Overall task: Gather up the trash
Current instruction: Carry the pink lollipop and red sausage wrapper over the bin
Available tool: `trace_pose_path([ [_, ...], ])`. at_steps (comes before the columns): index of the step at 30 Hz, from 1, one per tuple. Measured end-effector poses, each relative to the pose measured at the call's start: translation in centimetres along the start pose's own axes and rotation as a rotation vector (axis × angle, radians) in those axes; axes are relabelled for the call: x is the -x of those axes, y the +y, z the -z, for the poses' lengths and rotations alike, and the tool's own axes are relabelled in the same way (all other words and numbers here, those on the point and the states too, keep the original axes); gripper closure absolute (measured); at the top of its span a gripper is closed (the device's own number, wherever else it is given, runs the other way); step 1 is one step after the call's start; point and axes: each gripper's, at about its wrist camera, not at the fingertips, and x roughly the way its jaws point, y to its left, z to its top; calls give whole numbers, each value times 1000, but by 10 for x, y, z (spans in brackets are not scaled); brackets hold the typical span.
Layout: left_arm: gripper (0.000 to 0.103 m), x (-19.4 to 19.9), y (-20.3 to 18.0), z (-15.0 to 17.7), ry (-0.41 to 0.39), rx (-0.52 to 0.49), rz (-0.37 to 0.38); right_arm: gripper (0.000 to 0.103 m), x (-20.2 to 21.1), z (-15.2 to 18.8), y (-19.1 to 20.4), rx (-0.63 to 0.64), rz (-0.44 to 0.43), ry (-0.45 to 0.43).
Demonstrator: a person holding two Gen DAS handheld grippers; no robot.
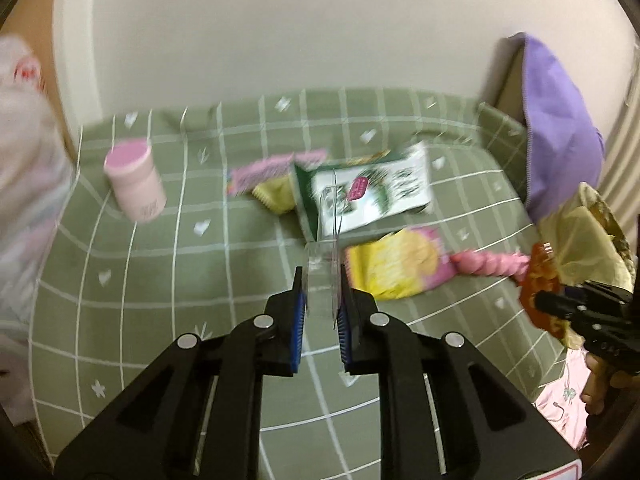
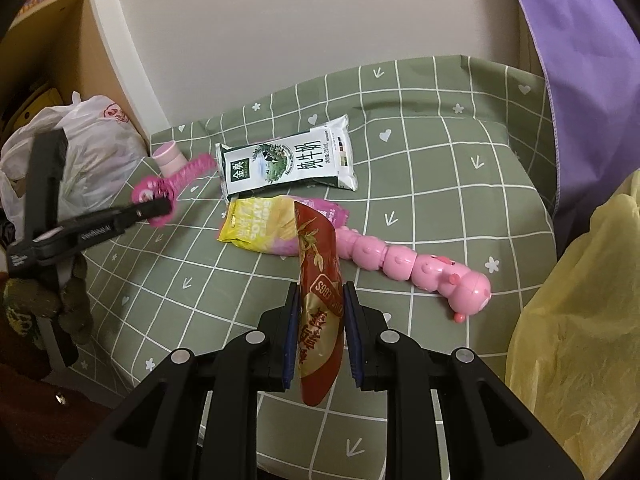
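Currently in your left gripper (image 1: 321,280): a pink-and-clear wrapper (image 1: 326,236). The fingers pinch its near end, and the rest sticks out ahead of them, clear of the green checked cover (image 1: 160,320). This view is motion-blurred.
Same grip from the right wrist view: your left fingers close on the round pink end of the wrapper, and its strip points up toward the pink jar (image 2: 170,156).
In your right gripper (image 2: 321,296): a red snack packet (image 2: 316,240). The fingers are pressed onto its two faces about mid-length. It stands on edge between them, top end forward, bottom end hanging below the pads.
Trash on the cover: a green-and-white milk pouch (image 2: 286,164) lies flat toward the wall. A yellow-and-pink chip bag (image 2: 264,228) lies just in front of it, the two nearly touching.
Not trash, by the look of it: a pink caterpillar toy (image 2: 400,260) stretches from the chip bag's right end toward the right, its head nearest you.
Jar: upright near the cover's left edge, behind the wrapper.
Left of the cover: a white plastic bag (image 2: 92,148), bunched, against a wooden shelf unit (image 2: 60,40).
Right side: a purple cloth (image 2: 580,60) hangs at the back corner, with a yellow cloth (image 2: 580,320) nearer you.
Hands relative to each other: your left holds out over the cover's left edge, your right over its near middle, well apart.
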Motion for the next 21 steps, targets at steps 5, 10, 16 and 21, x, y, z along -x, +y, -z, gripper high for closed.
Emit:
trace_pose_path([
  [5,89,15,-24,-18,-59,-58,61,82,15,-2,1,10,27,-30],
  [10,89,27,-66,-51,-115,-128,176,82,61,-17,-15,-5,94,-126],
  [16,89,51,-147,-97,-200,-283,353,82,155,-38,-47,-38,251,-312],
  [21,89,59,-205,-125,-183,-358,505,82,203,-36,-70,-83,379,-375],
])
